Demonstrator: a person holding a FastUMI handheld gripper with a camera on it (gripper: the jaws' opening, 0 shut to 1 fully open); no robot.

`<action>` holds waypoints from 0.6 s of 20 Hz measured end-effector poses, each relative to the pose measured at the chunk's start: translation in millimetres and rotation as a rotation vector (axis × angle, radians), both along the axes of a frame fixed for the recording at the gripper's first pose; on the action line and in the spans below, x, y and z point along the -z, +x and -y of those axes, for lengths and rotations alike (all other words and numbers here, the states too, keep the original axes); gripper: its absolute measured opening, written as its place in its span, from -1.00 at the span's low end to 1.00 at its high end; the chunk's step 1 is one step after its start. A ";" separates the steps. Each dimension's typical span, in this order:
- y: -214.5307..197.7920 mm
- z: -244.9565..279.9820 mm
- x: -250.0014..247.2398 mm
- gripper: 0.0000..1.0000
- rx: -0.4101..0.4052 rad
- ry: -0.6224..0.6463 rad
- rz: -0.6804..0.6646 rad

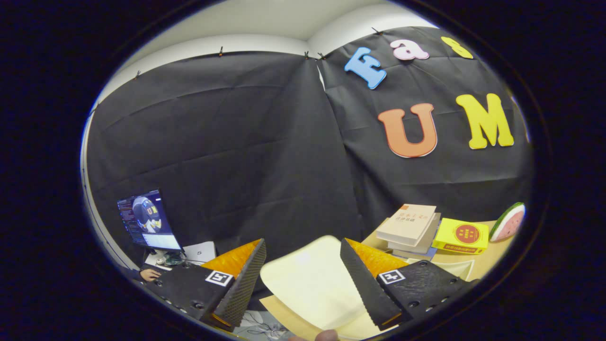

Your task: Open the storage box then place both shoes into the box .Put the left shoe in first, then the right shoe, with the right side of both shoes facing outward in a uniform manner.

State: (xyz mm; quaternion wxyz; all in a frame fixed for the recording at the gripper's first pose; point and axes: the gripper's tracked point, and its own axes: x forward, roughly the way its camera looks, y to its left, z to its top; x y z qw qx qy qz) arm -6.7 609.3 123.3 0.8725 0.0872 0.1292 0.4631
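A cream, round-ended slab (312, 284) that looks like a shoe's sole, with a tan part (279, 312) below it, fills the gap between my two fingers. My gripper (300, 246) is raised and faces the black wall. Both fingers press the shoe's sides. The left finger (246, 279) meets its left edge, and the right finger (364, 284) lies against its right side. The rest of the shoe is hidden below the fingers. A fingertip of the person (326, 335) peeks in under the shoe.
Beyond the right finger a wooden table (492, 265) carries a stack of books (409, 227), a yellow book (461, 237) and a toy watermelon slice (507, 221). Past the left finger stand a lit monitor (147, 220), a paper sheet (199, 252) and a person's hand (150, 273).
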 end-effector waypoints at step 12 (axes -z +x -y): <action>42.3 190.9 19.5 0.91 0.254 -0.031 0.145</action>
